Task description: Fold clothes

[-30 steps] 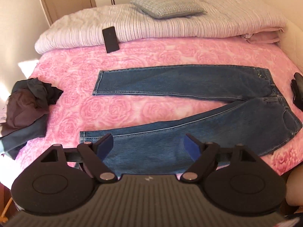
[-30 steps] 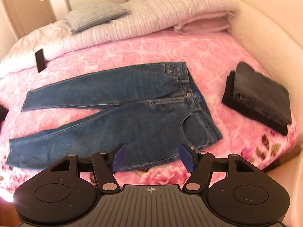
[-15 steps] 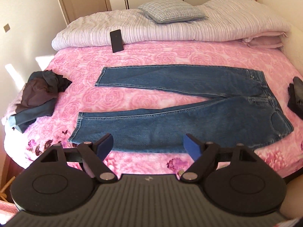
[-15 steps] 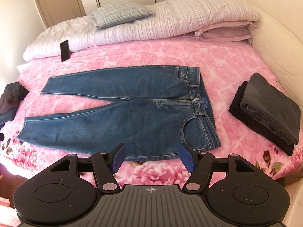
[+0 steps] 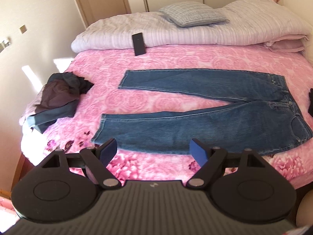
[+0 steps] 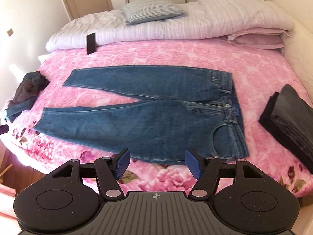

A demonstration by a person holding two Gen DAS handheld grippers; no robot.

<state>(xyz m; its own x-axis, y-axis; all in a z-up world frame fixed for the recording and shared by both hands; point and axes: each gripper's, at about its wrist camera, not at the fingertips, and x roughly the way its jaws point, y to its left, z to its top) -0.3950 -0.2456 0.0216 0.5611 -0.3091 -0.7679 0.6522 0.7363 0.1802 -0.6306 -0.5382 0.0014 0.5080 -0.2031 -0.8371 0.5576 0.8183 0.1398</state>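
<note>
A pair of blue denim jeans (image 6: 156,115) lies spread flat on the pink rose-patterned bedspread (image 6: 176,54), its 2 legs splayed apart in a narrow V and the waistband toward the right. Both claws hover off the near edge of the bed, touching nothing. The left gripper (image 5: 154,150) is wide open and empty; the near leg's hem lies just ahead of its left finger, and the far leg well beyond. The right gripper (image 6: 156,161) is likewise wide open and empty, with the near hip and seat of the jeans just ahead of it, toward its right finger.

The step in hand looks like the first fold: laying 1 leg over the other. To do it well, I judge each claw should pinch only the near edge, the left at the hem corner and the right at the waistband, then lift together and carry the near leg away to the far one so the seams line up.

A stack of folded dark grey garments (image 6: 287,117) sits well off to the right claw's right; a crumpled heap of dark clothes (image 5: 58,99) lies ahead and left of the left claw.
</note>
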